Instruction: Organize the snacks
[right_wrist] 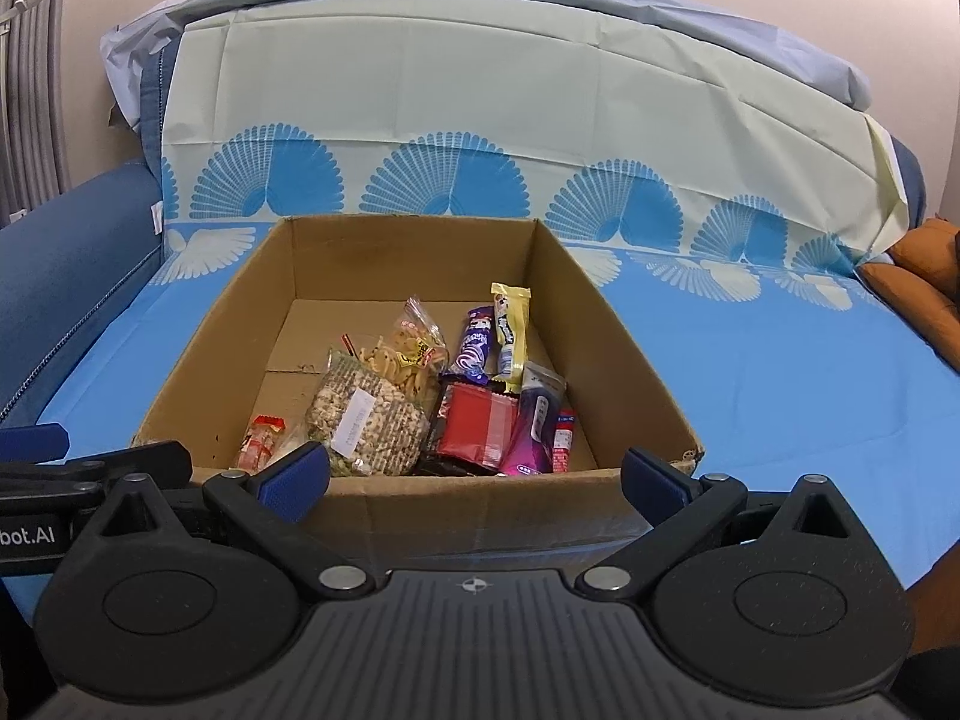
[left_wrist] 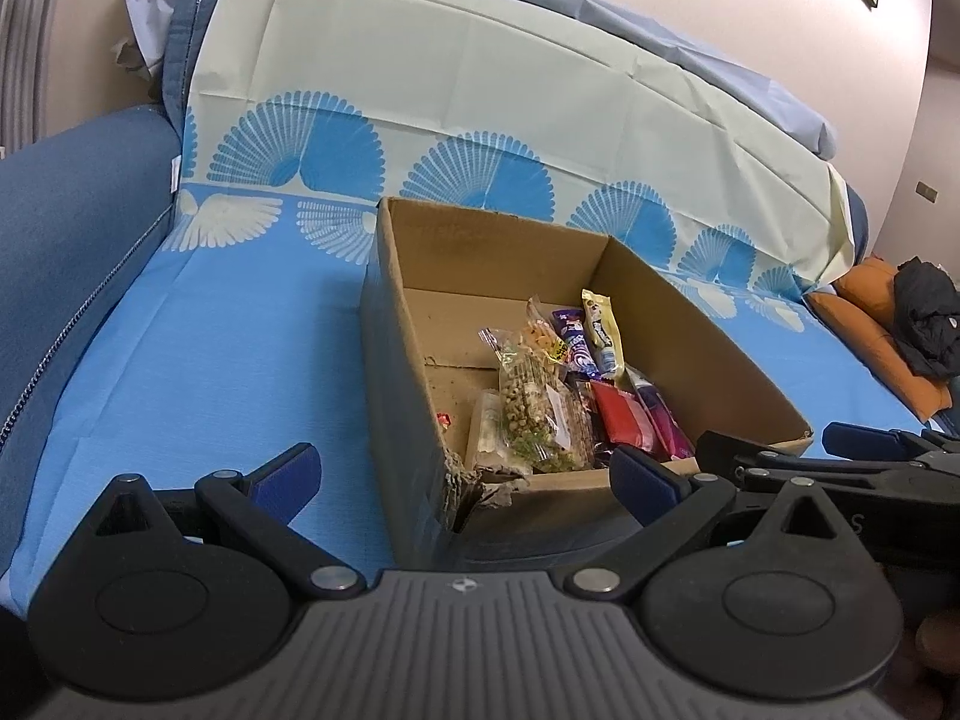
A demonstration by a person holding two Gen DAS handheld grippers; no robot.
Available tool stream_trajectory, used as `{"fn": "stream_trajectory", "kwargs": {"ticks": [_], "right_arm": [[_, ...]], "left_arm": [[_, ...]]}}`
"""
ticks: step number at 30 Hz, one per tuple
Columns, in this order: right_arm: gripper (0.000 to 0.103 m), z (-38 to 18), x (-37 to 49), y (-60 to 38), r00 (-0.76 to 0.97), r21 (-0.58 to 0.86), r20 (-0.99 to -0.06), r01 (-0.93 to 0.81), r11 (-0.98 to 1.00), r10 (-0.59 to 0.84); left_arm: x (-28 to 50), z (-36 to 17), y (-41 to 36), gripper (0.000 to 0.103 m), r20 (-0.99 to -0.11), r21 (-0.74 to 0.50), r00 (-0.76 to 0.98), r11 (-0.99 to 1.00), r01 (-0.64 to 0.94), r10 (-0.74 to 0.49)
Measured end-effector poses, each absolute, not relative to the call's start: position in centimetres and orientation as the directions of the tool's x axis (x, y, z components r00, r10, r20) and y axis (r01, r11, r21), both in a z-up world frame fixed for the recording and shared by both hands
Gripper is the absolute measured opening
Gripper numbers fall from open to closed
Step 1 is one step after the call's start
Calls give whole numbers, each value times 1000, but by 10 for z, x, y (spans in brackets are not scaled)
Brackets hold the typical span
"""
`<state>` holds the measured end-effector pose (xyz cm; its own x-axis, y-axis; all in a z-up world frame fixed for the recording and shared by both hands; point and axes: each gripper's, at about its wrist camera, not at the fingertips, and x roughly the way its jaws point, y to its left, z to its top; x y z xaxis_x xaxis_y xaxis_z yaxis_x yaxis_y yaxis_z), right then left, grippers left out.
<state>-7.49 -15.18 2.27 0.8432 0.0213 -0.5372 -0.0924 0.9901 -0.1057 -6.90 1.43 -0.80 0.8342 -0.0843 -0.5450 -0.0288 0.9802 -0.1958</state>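
**A:** The right gripper (right_wrist: 474,480) hangs just short of the cardboard box (right_wrist: 606,324), fingers spread wide and holding nothing. Why there?

**B:** Likely to face the snacks squarely. They lie gathered at the near right of the box floor: a clear bag of nuts (right_wrist: 366,420) beside a bag of crackers (right_wrist: 408,354), a red packet (right_wrist: 474,426), a purple pouch (right_wrist: 534,426), and two bars, one purple (right_wrist: 474,348), one yellow (right_wrist: 510,330), leaning up behind them.

**A:** And the left gripper (left_wrist: 462,480)?

**B:** Also apart and empty, at the box's torn near left corner (left_wrist: 474,480), perhaps ready to steady it. The box sits on a sofa seat under a blue patterned cover (right_wrist: 750,372).

**A:** Far left of the box?

**B:** Bare cardboard, so there is room to spread things out. One small red-and-white sweet (right_wrist: 261,450) lies apart, near left.
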Motion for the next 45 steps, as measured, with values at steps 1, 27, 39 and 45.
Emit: {"fn": "stream_trajectory", "kwargs": {"ticks": [1,27,39,45], "right_arm": [[102,22,-75,-152,843,-105,-537,-93,990,22],[102,22,-74,-152,843,-106,-537,-92,990,21],[102,22,-74,-152,843,-106,-538,-93,990,22],[102,22,-74,-152,843,-106,-537,-93,990,21]], "left_arm": [[-69,-8,14,102,-544,-196,835,980,-29,-84],[-70,-9,11,102,-538,-191,838,981,-20,-87],[-70,-9,11,102,-538,-192,838,981,-21,-87],[-70,-9,10,102,-536,-191,839,981,-19,-88]]}}
